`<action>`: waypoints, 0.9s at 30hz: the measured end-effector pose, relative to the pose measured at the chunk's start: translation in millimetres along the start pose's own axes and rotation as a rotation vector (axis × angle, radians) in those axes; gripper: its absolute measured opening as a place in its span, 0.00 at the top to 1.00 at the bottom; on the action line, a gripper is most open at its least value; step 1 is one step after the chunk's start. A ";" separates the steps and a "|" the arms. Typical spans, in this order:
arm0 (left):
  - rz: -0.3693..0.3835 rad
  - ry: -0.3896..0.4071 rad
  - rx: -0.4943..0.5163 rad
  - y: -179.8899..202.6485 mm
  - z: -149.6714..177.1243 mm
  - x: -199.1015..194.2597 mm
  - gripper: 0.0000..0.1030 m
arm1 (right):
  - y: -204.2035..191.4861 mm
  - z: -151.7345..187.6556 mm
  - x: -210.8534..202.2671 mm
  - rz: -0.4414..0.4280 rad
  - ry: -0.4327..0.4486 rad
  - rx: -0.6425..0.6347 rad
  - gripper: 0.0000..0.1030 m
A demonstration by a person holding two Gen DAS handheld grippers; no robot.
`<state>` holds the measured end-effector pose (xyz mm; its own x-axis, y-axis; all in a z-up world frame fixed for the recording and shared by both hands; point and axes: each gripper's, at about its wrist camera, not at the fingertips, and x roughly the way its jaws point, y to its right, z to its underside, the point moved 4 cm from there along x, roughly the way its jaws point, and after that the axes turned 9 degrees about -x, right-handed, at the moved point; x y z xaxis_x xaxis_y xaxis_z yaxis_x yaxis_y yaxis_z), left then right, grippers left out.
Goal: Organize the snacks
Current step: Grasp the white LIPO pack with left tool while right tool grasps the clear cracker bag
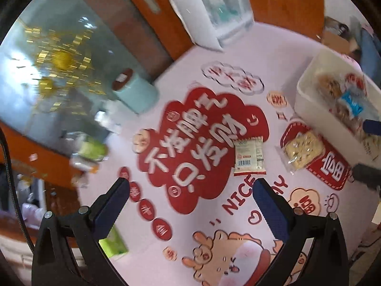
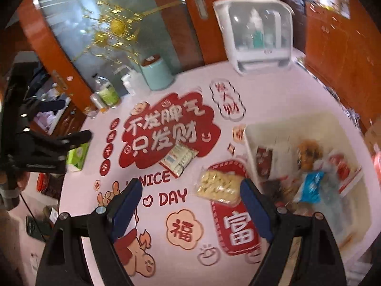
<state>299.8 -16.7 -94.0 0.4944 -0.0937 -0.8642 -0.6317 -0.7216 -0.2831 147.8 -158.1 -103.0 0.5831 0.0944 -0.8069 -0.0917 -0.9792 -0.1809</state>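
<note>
Snack packets ahead of my wide-open, empty grippers: clear biscuit bag (image 2: 218,187) light, crinkly, fragile; pinch its sealed edge.

A home dining or living area. A table under a pink festive tablecloth (image 2: 204,90) stands against orange wooden doors with a frosted glass panel (image 2: 152,33). At the cloth's far edge sit a white bottle sterilizer (image 2: 257,35), a mint canister (image 2: 157,74) and household bottles (image 2: 104,93).
</note>
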 end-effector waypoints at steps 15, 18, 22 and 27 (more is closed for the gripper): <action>0.267 -0.119 -0.002 57.8 -5.9 150.5 0.01 | -15.0 58.6 118.0 0.413 0.045 0.175 0.06; 0.295 -0.136 -0.020 64.1 -7.0 168.7 0.01 | -5.1 60.4 133.0 0.518 0.064 0.181 0.06; 0.350 -0.146 -0.044 71.4 -9.0 184.9 0.01 | 9.4 62.2 142.1 0.595 0.074 0.208 0.05; 0.370 -0.160 -0.047 81.4 -9.8 199.5 0.01 | 23.3 61.6 149.4 0.582 0.094 0.256 0.00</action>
<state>352.8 -100.9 -285.5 0.1378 -0.2477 -0.9590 -0.7201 -0.6899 0.0747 183.0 -155.8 -262.4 0.4472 -0.4677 -0.7624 -0.5975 -0.7905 0.1344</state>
